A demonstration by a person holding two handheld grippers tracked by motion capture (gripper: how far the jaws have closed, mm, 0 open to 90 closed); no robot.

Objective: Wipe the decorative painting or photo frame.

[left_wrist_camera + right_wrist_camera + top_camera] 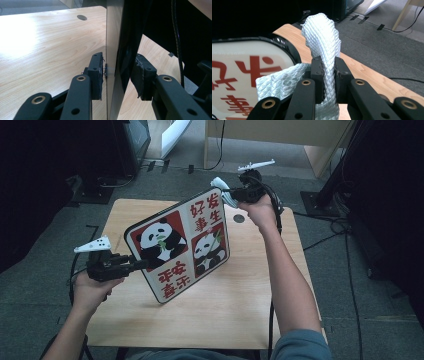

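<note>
Board (pixel 182 245) with panda prints is held tilted above the table (pixel 240 305), lower corner close to the wood. Left gripper (pixel 134 264) has it by the left edge; in the left gripper view the jaws sit either side of the thin edge, clamped on it. Right gripper (pixel 235 196) is at the top right corner, jaws pinched tight on a white cloth (pixel 322 50) that lies against the board there.

The square white panda-printed board with black rim (pixel 182 245) carries red Chinese characters: "好事发生" in its top panel, probably "平安喜乐" upside down in the bottom one; between lie two panda pictures.
</note>
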